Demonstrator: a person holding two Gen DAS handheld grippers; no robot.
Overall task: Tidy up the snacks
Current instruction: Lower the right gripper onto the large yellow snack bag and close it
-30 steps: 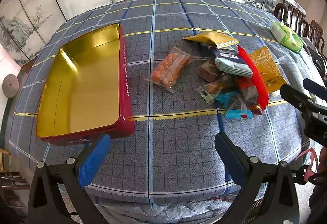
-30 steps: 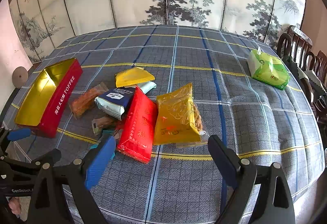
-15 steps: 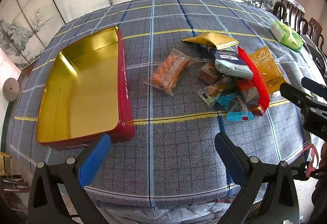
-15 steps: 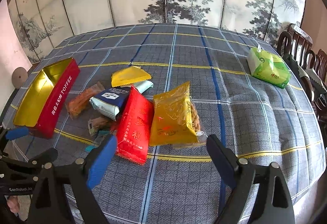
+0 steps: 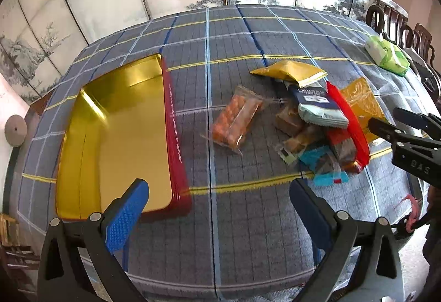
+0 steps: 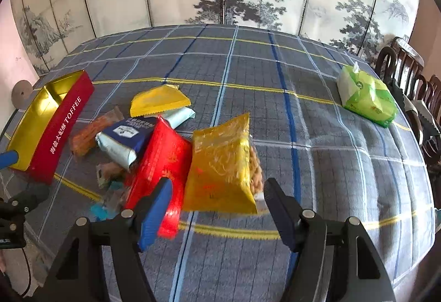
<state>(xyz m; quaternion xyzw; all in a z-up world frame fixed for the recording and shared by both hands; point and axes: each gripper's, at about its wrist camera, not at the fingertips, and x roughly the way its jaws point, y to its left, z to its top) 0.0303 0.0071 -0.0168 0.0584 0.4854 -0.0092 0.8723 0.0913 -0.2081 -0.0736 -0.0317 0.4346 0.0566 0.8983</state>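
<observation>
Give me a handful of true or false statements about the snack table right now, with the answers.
1. The red tin with the gold inside has no snacks in it. True.
2. The green pack lies in the pile of snacks. False: it lies apart, near the chairs.
3. The left gripper holds a packet. False: its jaws are open and hold nothing.
4. The orange bag lies right beside the red packet. True.
5. The tablecloth is plain white. False: grey-blue plaid with yellow lines.

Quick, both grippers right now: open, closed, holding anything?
Left gripper: open, empty, hovering over the tablecloth beside the gold tin.
Right gripper: jaws closing, not yet gripping; the yellow snack bag lies just ahead of them.
</observation>
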